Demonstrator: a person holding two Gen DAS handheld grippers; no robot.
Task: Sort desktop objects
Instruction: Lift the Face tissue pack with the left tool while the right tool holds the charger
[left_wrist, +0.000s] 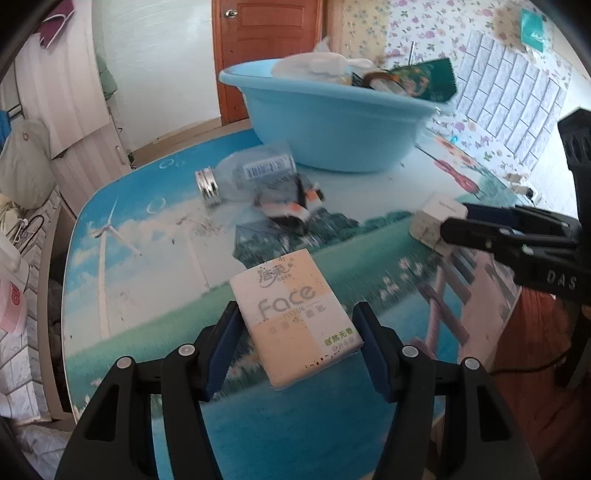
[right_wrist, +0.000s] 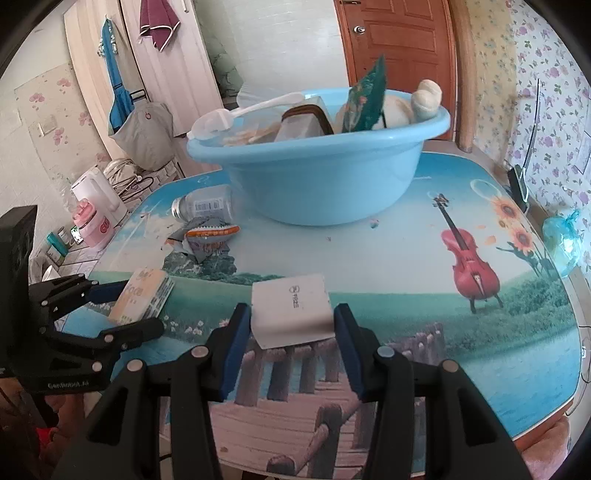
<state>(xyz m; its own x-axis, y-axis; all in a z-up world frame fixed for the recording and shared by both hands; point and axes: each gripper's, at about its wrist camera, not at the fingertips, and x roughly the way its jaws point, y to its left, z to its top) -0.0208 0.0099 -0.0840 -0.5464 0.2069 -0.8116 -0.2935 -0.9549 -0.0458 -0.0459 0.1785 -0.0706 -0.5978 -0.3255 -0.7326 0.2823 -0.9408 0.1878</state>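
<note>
Both claws are at the grasping step: the left gripper (left_wrist: 295, 347) stands spread around the tissue pack (left_wrist: 293, 319), the right gripper (right_wrist: 291, 339) spread around the white box (right_wrist: 291, 310), so each must squeeze, then lift toward the basin (right_wrist: 325, 173) at twelve o'clock.

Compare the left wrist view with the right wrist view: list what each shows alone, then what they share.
Only the left wrist view shows the printed front of the tissue pack between the left tool's fingers, and a teal card on the wall.

Only the right wrist view shows the painted cello, a white kettle, a pink cup and a blue apron.

Both show the blue basin full of items, the lying bottle, the crumpled wrapper, the white box, the right tool and the door.
</note>
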